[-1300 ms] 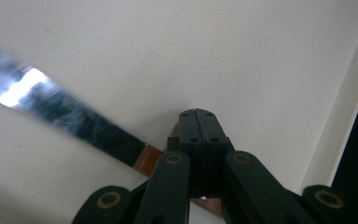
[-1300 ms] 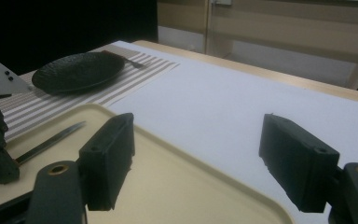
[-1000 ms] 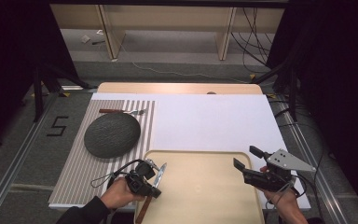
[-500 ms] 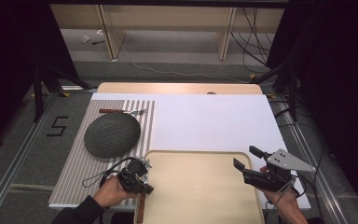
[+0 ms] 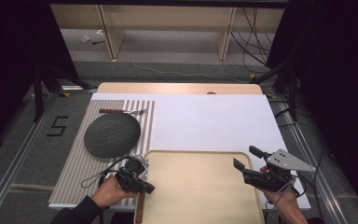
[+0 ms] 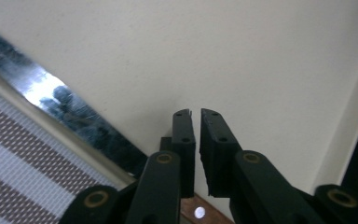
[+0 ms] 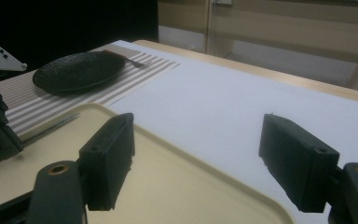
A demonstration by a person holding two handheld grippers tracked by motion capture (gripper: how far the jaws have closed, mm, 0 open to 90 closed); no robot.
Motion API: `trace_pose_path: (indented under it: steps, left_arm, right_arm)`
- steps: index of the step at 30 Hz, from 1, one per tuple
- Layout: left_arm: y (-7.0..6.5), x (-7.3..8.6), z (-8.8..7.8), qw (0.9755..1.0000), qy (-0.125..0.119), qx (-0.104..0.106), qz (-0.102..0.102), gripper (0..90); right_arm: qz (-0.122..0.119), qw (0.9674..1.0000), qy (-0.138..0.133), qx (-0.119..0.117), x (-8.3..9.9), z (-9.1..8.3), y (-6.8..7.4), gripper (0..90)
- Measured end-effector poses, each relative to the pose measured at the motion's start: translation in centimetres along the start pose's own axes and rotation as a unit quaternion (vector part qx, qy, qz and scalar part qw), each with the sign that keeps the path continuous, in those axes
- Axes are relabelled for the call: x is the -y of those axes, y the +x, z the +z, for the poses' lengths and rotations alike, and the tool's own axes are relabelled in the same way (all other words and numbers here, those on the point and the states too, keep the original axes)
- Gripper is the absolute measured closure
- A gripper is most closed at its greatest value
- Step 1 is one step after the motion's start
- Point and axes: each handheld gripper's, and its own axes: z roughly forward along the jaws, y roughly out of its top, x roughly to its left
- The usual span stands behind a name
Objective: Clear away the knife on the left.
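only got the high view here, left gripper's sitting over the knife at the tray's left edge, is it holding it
Observer: No. In its own view the left gripper has just been opening its jaws. There is a narrow gap, and nothing is between them.
Operator: so where's the blade
Observer: The knife lies with its blade along the rim of the tray, off to one side of the jaws and not between them.
Operator: right one carrying anything
Observer: No. The right gripper has its jaws wide apart with nothing between them, above the tray's far edge.
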Motion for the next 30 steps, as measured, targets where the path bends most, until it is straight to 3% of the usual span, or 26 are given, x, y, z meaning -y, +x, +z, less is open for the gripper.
trace_pose_path:
  steps: [4,6,10,27,30]
  left_arm:
    - [-0.2,-0.1,0.0,0.9994,-0.018,0.029,-0.006,65.1]
    - [-0.3,-0.1,0.0,0.999,-0.024,0.036,-0.011,60.3]
    - [-0.4,-0.2,-0.2,0.9991,-0.031,0.027,-0.012,51.3]
    - [-1.3,-0.2,-1.0,0.9959,-0.084,0.034,-0.003,43.9]
    - [-1.4,-0.1,-1.5,0.9944,-0.104,0.016,0.009,37.7]
  right_arm:
    - [0.0,1.0,-0.001,0.0,0.0,0.0,0.0,27.6]
    - [0.0,1.0,-0.002,0.0,0.0,0.0,0.0,27.6]
    - [0.0,1.0,-0.001,-0.001,0.0,0.0,0.0,27.6]
    - [-0.008,1.0,-0.001,-0.004,0.0,-0.1,0.1,27.7]
    - [-0.008,1.0,0.0,-0.004,0.0,-0.1,0.1,27.7]
